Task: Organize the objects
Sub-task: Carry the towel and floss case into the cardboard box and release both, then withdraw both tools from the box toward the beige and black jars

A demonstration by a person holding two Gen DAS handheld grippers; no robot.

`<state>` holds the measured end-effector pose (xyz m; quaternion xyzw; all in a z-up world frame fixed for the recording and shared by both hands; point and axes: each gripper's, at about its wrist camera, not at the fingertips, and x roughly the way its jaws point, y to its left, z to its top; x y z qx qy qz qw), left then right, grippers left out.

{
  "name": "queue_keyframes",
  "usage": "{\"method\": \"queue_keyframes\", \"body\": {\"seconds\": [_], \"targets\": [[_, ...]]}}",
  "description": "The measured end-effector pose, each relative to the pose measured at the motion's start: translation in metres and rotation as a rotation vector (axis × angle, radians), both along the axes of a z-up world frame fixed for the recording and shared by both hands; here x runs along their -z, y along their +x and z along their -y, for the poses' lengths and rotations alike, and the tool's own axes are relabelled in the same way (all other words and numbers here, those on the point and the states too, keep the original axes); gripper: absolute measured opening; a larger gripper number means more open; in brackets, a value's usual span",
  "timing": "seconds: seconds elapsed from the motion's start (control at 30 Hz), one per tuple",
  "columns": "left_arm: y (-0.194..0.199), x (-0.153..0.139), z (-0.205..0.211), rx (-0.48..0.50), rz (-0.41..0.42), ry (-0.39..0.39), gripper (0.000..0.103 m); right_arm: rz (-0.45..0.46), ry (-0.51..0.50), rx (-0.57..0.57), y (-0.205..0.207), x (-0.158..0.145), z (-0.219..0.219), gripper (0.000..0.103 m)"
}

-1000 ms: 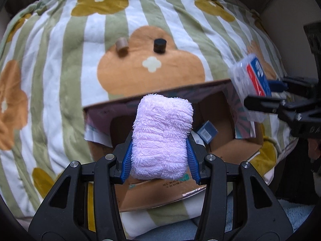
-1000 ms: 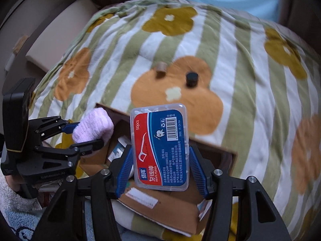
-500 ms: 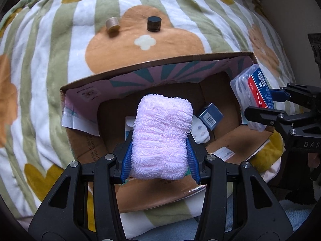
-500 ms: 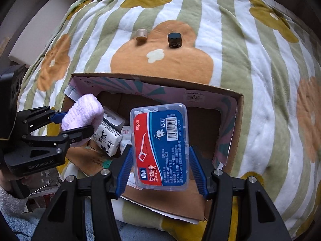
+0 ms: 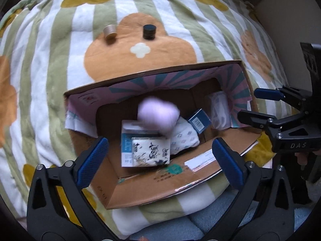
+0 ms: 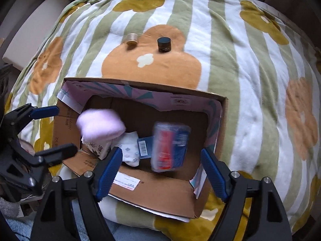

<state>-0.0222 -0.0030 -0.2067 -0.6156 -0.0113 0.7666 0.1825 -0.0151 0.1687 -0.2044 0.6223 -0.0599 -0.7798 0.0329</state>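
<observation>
An open cardboard box (image 5: 152,182) (image 6: 160,194) lies on a striped flower blanket. A pink fluffy towel roll (image 5: 158,116) (image 6: 100,125), blurred, is free of the gripper and over the box's contents. A clear floss box with a red and blue label (image 6: 170,146) (image 5: 218,110), blurred, is inside the box's right end. My left gripper (image 5: 158,158) is open and empty above the box's near side; it also shows in the right wrist view (image 6: 54,129). My right gripper (image 6: 161,170) is open and empty; it also shows in the left wrist view (image 5: 258,105).
Inside the box lie a white packet with black drawings (image 5: 150,150), a white patterned pack (image 5: 184,138) and a small dark blue box (image 5: 198,120). On the blanket beyond the box stand a gold jar (image 5: 109,31) (image 6: 132,39) and a black jar (image 5: 149,31) (image 6: 164,44).
Both grippers opened. The pink towel roll left the left gripper and the floss box left the right gripper; both now sit blurred in the cardboard box.
</observation>
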Motion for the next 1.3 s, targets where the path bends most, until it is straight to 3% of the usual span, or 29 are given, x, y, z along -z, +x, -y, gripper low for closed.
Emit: {"method": "queue_keyframes", "body": {"seconds": [0.6, 1.3], "targets": [[0.004, -0.014, 0.018, -0.05, -0.022, 0.036, 0.103, -0.012, 0.0, 0.024, 0.006, -0.011, -0.004, 0.077], [-0.018, -0.069, 0.025, -0.084, -0.13, 0.026, 0.103, -0.125, -0.046, 0.034, -0.016, -0.062, -0.02, 0.077]]}}
